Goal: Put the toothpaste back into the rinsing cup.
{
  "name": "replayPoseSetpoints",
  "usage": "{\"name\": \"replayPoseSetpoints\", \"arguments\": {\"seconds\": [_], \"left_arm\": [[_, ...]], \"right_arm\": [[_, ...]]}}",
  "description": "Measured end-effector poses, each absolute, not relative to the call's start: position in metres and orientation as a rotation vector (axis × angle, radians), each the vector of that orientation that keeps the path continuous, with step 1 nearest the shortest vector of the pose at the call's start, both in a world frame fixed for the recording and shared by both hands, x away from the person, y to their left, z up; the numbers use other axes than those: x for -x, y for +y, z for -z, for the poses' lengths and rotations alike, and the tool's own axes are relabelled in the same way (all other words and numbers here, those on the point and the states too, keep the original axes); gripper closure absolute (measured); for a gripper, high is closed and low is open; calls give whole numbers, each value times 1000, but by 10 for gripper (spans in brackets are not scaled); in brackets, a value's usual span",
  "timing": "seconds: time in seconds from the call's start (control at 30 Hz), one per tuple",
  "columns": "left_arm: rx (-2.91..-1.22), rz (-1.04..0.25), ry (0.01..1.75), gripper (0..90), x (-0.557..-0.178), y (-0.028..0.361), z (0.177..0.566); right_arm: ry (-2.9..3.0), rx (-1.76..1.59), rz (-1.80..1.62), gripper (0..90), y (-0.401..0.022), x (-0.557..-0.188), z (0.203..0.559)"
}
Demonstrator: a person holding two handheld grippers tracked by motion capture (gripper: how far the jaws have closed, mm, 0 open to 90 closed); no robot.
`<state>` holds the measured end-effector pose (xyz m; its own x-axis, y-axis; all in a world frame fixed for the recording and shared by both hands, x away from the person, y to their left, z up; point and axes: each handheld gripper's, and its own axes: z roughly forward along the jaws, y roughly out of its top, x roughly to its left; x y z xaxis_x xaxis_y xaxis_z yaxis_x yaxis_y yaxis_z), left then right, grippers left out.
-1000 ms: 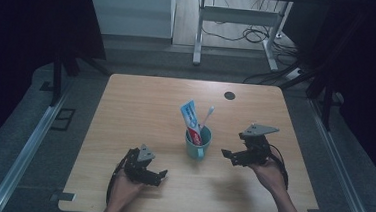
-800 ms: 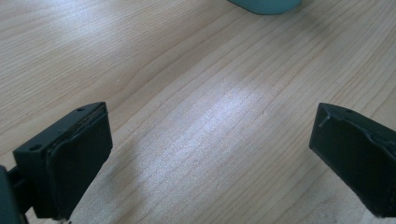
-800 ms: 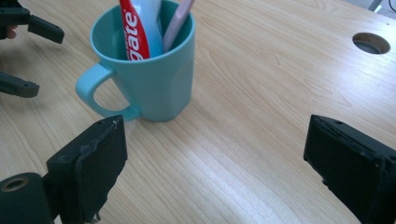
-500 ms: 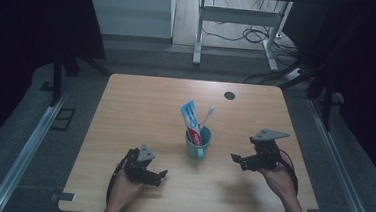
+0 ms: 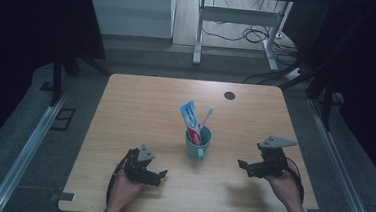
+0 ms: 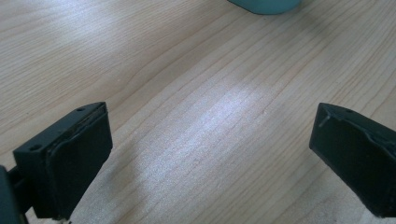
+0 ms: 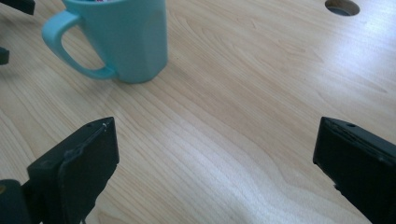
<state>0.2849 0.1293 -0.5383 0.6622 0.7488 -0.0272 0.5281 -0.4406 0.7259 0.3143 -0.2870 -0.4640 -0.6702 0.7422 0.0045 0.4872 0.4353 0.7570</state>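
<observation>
- Mug (image 5: 197, 145): it stands upright near the table (image 5: 140, 107) centre, between our two grippers, apart from both.
- Our left gripper (image 5: 157, 176) rests low, jaws wide apart and empty; the mug lies ahead and to its right.
- The mug is teal, handle toward us, holding a toothpaste tube (image 5: 191, 120) and toothbrush (image 5: 206, 115).
- Our right gripper (image 5: 244, 166), jaws spread and empty, points at it, looking slightly nearer.

Dim, dark-edged high view; soft glare on the table (image 6: 205, 135) – near jaws slightly blurred.

Black tongs (image 5: 158, 175) with blocky jaws; grey three-cornered plates; black cables trailing; forearms bare.
</observation>
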Motion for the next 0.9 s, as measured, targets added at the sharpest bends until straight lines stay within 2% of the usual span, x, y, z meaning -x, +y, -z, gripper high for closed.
{"name": "replayPoseSetpoints", "arguments": {"seconds": [0.9], "left_arm": [[-2157,-376,981,0,-285,128,540]], "right_arm": [[2372,-1160,-1049,2,-304,-298,526]]}}
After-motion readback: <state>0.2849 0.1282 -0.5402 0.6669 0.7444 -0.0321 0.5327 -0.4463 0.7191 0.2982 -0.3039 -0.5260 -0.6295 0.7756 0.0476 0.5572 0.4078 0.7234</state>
